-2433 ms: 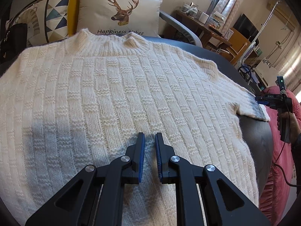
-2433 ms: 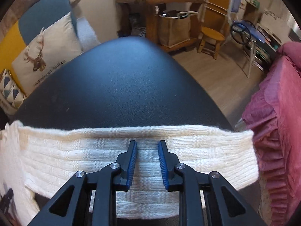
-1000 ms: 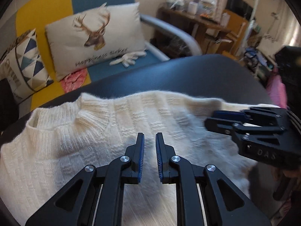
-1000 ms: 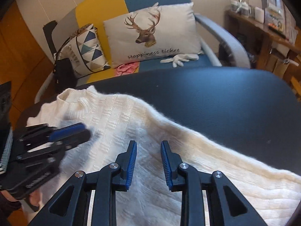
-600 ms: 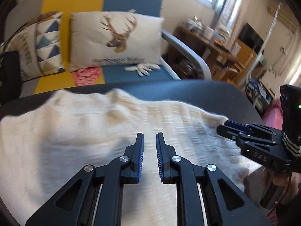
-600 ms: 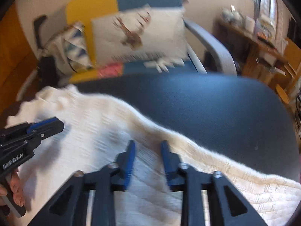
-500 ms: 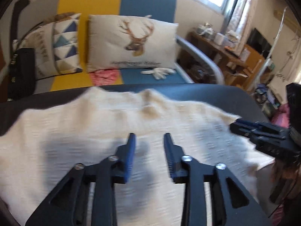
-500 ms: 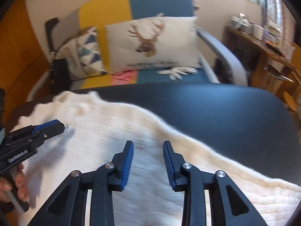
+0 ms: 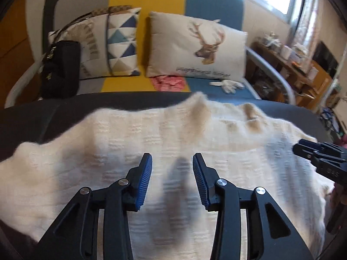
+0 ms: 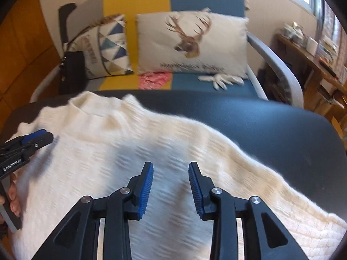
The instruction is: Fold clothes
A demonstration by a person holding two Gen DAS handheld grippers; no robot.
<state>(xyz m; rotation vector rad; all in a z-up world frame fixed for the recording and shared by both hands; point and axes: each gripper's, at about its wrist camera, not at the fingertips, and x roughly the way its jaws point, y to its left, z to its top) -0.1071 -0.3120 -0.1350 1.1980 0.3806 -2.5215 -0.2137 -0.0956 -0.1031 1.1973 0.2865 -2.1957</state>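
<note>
A cream knit sweater (image 9: 195,134) lies on the dark table (image 9: 43,114), its collar (image 9: 227,112) toward the sofa. My left gripper (image 9: 171,156) hovers over the sweater's middle, open, nothing between its blue pads. My right gripper (image 10: 171,164) hangs open over the sweater (image 10: 108,151) near its diagonal right edge, also holding nothing. Each shows in the other's view: the right gripper (image 9: 301,148) at the far right, the left gripper (image 10: 47,135) at the far left beside the collar (image 10: 97,106). Motion blurs the knit.
Behind the table (image 10: 260,125) stands a yellow and blue sofa (image 9: 208,4) with a deer cushion (image 9: 195,47), a triangle-pattern cushion (image 9: 117,43), a black bag (image 9: 58,69), pink cloth (image 9: 169,83) and white gloves (image 9: 227,84). A cluttered wooden desk (image 9: 292,65) is at right.
Both grippers' jaws have spread wider than a second ago. The left gripper has slid left across the sweater, away from the right gripper, which now sits at the frame's edge.
</note>
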